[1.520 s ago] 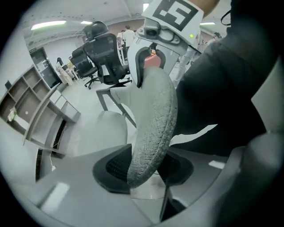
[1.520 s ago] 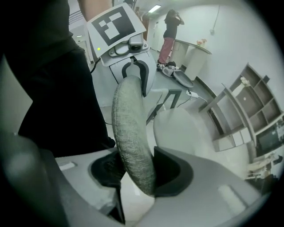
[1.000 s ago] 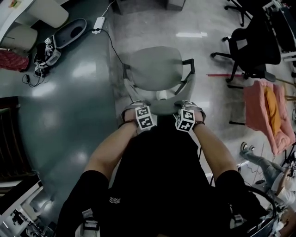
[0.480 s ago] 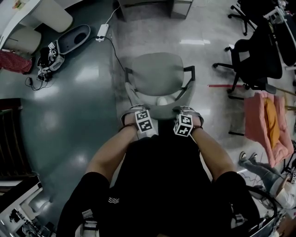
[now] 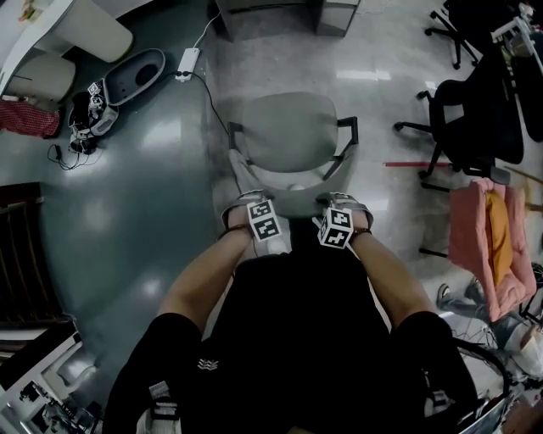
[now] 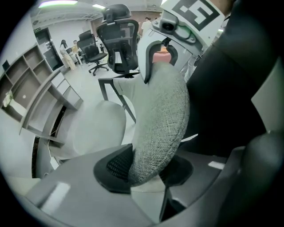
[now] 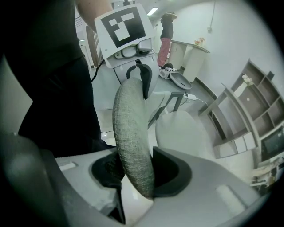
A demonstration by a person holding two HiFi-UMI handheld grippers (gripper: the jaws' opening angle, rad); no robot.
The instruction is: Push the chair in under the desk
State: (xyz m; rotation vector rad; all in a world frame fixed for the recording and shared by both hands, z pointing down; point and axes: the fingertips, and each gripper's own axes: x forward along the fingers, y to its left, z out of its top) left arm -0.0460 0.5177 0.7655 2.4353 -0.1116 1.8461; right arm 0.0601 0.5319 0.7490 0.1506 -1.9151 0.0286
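A grey office chair (image 5: 293, 131) with black armrests stands in front of me in the head view, its seat facing a dark desk base (image 5: 271, 13) at the top edge. My left gripper (image 5: 254, 203) and right gripper (image 5: 341, 206) clamp the top edge of its grey fabric backrest (image 5: 295, 197), side by side. In the left gripper view the backrest (image 6: 162, 119) fills the gap of the left gripper (image 6: 144, 170), and both pads press on it. The right gripper (image 7: 137, 175) is shut on the same backrest (image 7: 131, 128) in the right gripper view.
A white power strip (image 5: 187, 59) with its cable lies on the floor left of the chair. Further left are an oval tray (image 5: 136, 72) and loose gear (image 5: 85, 114). Black office chairs (image 5: 475, 110) and a pink cloth (image 5: 488, 233) stand at the right.
The chair, both grippers and the person have moved forward together; the desk base and power strip have come further into view. Both grips look the same.
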